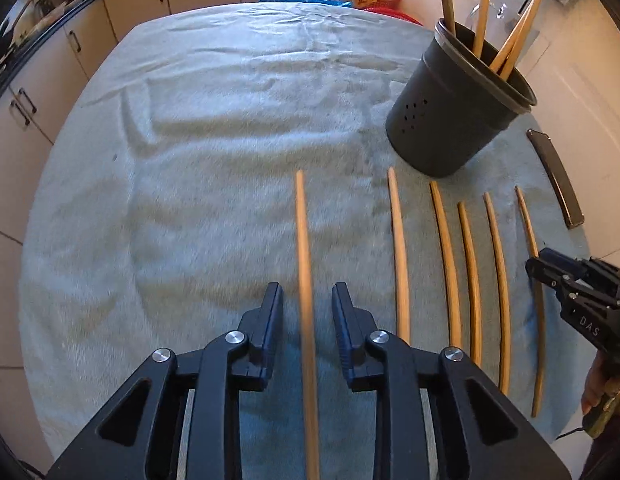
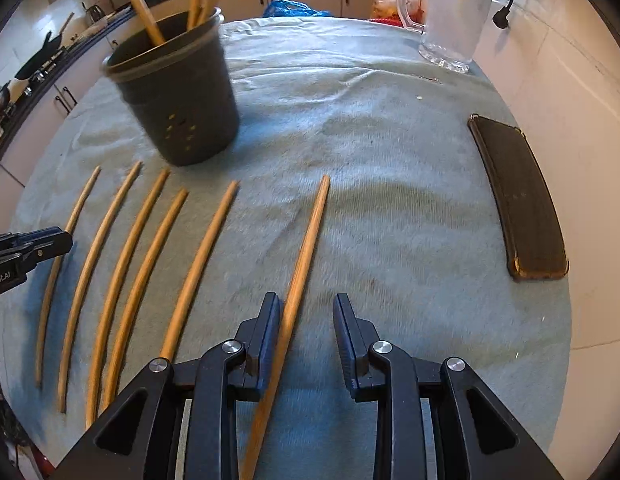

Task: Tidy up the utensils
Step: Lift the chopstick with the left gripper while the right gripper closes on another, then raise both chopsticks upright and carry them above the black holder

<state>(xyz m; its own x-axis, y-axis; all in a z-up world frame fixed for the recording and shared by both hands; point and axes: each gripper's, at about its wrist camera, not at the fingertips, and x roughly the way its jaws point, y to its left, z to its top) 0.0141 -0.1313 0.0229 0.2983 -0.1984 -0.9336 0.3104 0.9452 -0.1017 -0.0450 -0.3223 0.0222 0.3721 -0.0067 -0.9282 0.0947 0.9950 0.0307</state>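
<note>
The left gripper (image 1: 306,300) hangs over the leftmost chopstick (image 1: 306,280) of the row, jaws apart, with the stick running up the gap and neither pad pressing on it. The right gripper (image 2: 306,312) also stands with jaws apart over the rightmost chopstick (image 2: 306,256); that stick passes close along the left pad (image 2: 270,320), perhaps brushing it, while the other pad is well clear, so nothing is clamped.

6 chopsticks lie in a row on the pale towel (image 1: 190,160), with 4 (image 2: 150,248) between the 2 under the grippers. The dark holder (image 2: 178,92) stands just beyond their far tips with at least 3 sticks upright in it.

Risks, as I judge them: the right gripper sits off-centre on its stick, so closing may roll or push it sideways rather than pinch it. A thin round stick can pivot in the pads and swing as it lifts. The holder looks light and top-heavy; a long stick dropped in at an angle could strike the upright ones or tip it. The glass jug (image 2: 453,12) and the dark case (image 2: 521,200) lie to the right, within reach of a swinging end.
</note>
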